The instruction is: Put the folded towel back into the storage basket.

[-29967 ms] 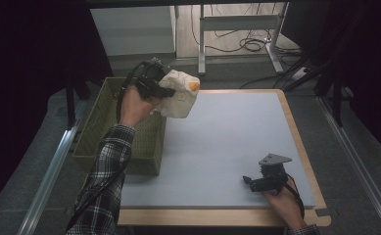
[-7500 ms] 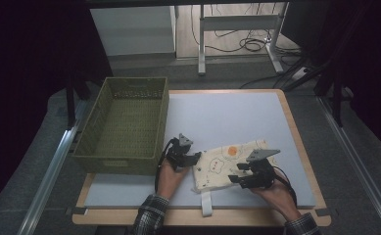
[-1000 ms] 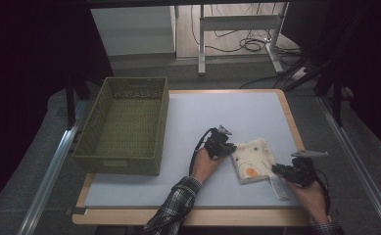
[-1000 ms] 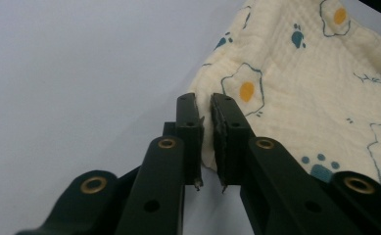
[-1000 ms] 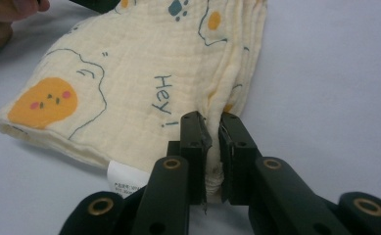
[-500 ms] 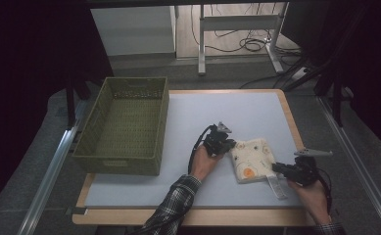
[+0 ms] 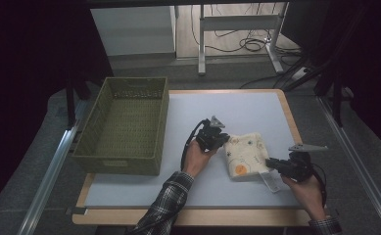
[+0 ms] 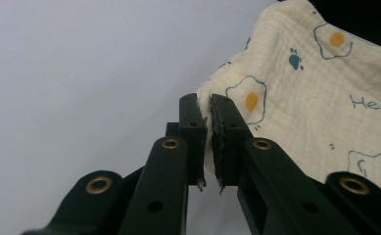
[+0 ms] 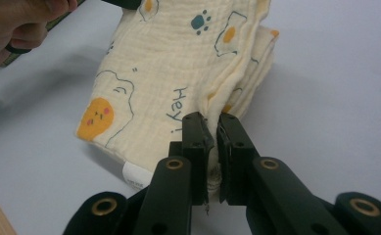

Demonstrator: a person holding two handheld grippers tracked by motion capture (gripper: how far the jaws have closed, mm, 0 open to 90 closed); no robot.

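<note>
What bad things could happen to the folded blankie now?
1. The right hand-held gripper pinches only the edge layers of the folded cloth, so a pull may drag the fold open.
2. The left hand-held gripper seems to have just a thin bit of the corner; it might slip out.
3. The white label sticks out near the right hand-held gripper and could snag.

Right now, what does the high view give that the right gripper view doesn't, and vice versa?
High view: the green basket at the table's left, the wooden table edge, both forearms and the left gripper at the cloth's left edge. Right gripper view: the right gripper with jaws nearly closed at the stacked fold edges, "Hey" print, a blue paw print. Both: the folded cream cloth with its orange face print and white tag.
</note>
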